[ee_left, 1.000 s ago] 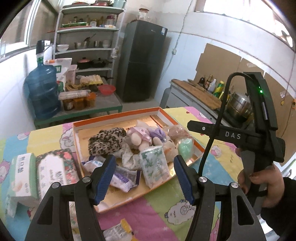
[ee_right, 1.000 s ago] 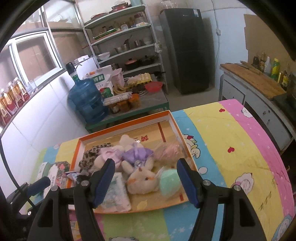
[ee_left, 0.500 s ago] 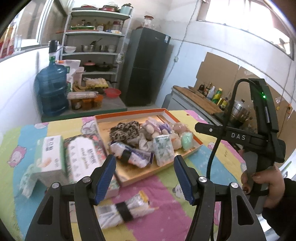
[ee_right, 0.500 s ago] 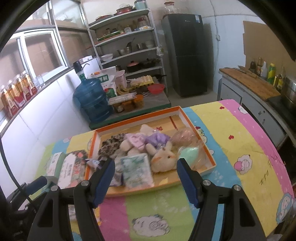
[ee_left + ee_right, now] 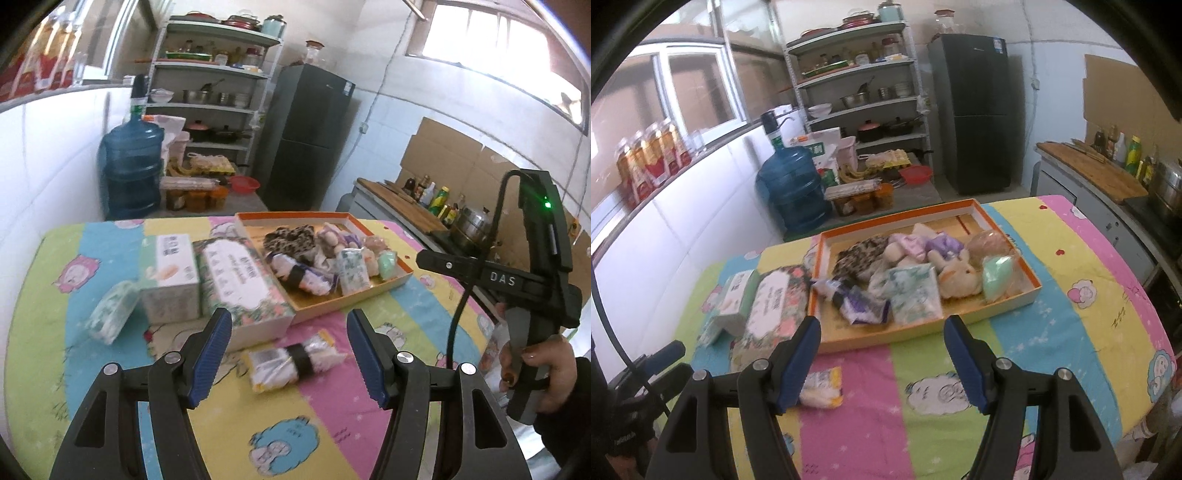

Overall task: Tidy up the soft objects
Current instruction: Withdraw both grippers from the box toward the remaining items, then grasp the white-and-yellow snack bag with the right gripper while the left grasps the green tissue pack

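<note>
Table [image 5: 1015, 350]: tray [image 5: 1008, 308] mostly filled; one pack [image 5: 291, 363] outside, perhaps more. I see both grippers [image 5: 290, 354] [image 5: 881, 360] spread, empty.

Left wrist view rides behind its tongs [image 5: 290, 354], angled down over the table [image 5: 332, 417] from the near edge. Right wrist view does likewise behind its own tongs [image 5: 882, 363]. Both share the orange tray [image 5: 354, 308] [image 5: 964, 317], shelves and fridge beyond.
</note>
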`<state>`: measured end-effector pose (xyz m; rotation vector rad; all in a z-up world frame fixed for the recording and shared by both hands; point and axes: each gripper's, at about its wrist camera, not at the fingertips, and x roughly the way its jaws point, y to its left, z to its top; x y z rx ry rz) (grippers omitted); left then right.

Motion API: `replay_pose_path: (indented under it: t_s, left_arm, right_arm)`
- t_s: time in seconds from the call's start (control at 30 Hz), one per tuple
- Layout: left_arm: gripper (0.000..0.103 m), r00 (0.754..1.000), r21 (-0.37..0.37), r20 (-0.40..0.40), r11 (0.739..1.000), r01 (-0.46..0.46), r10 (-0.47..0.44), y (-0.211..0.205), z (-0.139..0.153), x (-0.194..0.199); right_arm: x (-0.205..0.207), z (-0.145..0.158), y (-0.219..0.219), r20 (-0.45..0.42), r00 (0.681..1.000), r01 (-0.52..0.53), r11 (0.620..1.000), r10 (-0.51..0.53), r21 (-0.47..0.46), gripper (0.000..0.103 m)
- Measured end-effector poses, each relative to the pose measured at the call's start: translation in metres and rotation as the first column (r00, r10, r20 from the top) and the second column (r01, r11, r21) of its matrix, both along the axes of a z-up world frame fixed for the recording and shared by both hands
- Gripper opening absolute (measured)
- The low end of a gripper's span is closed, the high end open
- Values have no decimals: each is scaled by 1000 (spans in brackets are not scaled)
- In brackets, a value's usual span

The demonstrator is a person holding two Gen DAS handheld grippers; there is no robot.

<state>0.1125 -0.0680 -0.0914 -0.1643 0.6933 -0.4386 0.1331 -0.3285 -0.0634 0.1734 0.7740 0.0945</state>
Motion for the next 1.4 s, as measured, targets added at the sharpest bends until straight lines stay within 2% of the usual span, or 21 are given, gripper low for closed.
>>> replay_pose_path:
  t_s: [0.2,0.23,0.3,0.37,0.43,0.5,0.6,0.67,0.73,0.77,0.8,1.0,1.1,1.2,1.3,1.4]
  left_arm:
    - [66,998,-10,-13,998,-67,67,32,-7,-12]
    - [66,997,-10,-14,997,-75,75,36,-7,-11]
    - [66,995,-7,-12,995,-100,100,44,-8,-13]
    - [66,992,-2,-12,992,-127,127,52,-9,-13]
    - [66,988,2,-15,988,-154,154,59,-12,-14]
    - [66,982,3,-21,982,-189,189,67,-14,-13]
    - [66,972,3,-28,972,-235,235,76,-17,-12]
    - [66,961,4,-35,962,-274,274,82,-19,-11]
    - [66,949,8,-46,950,-313,313,87,-22,-11]
    - [66,944,11,-52,945,-327,327,89,-24,-11]
    - [66,937,16,-57,939,-344,344,92,-26,-11]
    - [66,883,26,-97,888,-459,459,108,-39,-13]
    - [66,857,29,-114,864,-503,503,112,-46,-15]
    - [66,846,34,-122,854,-520,520,113,-51,-16]
    - [66,847,41,-124,856,-516,517,110,-53,-16]
    - [66,863,46,-127,872,-486,488,107,-54,-12]
  right_arm:
    - [-10,-9,30,-15,988,-155,988,155,0,69]
    - [-11,-11,36,-17,982,-189,982,189,-3,69]
    - [-10,-18,51,-26,949,-313,950,313,1,69]
    - [-12,-29,68,-43,902,-431,902,429,-22,69]
    - [-13,-35,83,-58,854,-521,849,517,-88,69]
    - [-14,-44,102,-93,787,-616,767,610,-181,69]
    - [-11,-54,119,-141,692,-717,651,708,-251,69]
    - [-3,-60,126,-175,637,-764,585,751,-272,69]
    - [3,-65,131,-203,596,-795,535,777,-284,69]
    - [8,-70,135,-229,558,-822,492,798,-286,69]
    - [12,-73,137,-246,535,-837,467,808,-286,69]
    - [36,-96,147,-359,378,-917,294,853,-268,69]
    - [43,-105,150,-394,318,-940,232,863,-251,69]
    - [47,-114,154,-424,270,-954,179,865,-241,69]
    - [46,-122,156,-455,233,-963,137,860,-233,67]
    - [43,-131,159,-484,211,-967,109,849,-231,58]
